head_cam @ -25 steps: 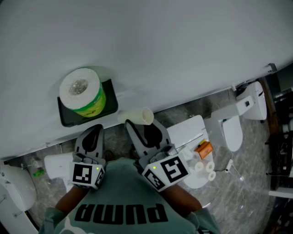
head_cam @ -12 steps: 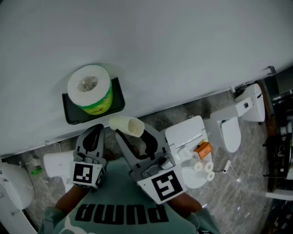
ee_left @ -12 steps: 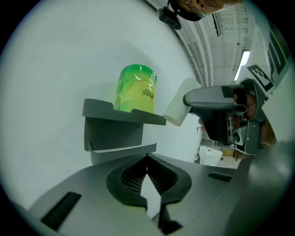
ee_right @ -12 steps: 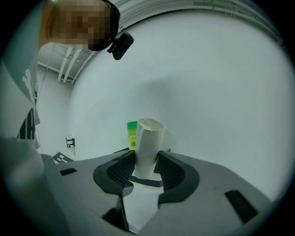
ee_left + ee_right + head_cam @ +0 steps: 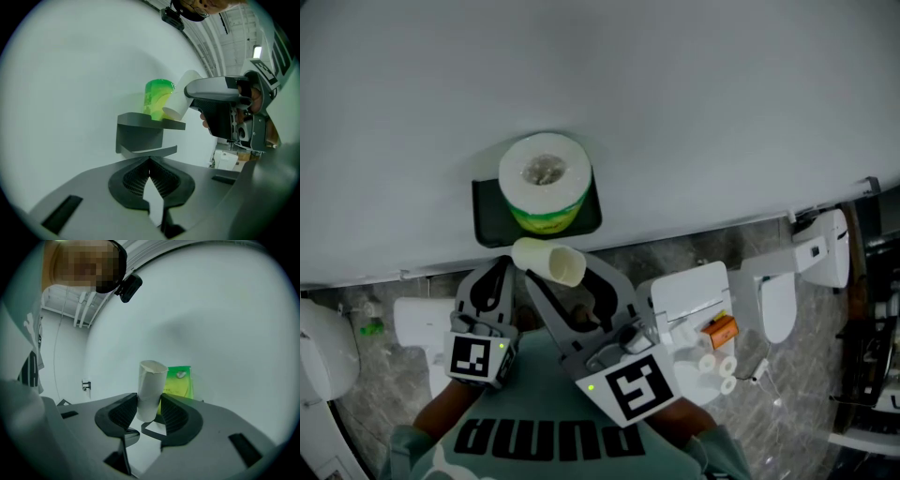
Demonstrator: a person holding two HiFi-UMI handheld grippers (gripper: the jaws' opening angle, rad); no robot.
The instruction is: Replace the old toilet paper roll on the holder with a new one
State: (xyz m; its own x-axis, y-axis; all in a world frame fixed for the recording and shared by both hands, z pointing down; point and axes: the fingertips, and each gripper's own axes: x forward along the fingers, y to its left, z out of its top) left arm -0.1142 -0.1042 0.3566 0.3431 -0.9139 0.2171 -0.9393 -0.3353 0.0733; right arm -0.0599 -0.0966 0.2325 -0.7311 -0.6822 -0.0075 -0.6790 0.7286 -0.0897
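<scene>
a: which step am i on?
b: the old one's off. your right hand-held gripper (image 5: 149,411) is clamped partway shut on the bare cardboard tube (image 5: 151,390), just beside the holder (image 5: 487,223). the new roll (image 5: 546,183), in a green wrapper, stands on top of the holder. your left hand-held gripper (image 5: 150,161) is closed and empty.
a: next?
b: i'd drop the tube, then take the roll. no bin shows, and the holder's bar is hidden.
</scene>
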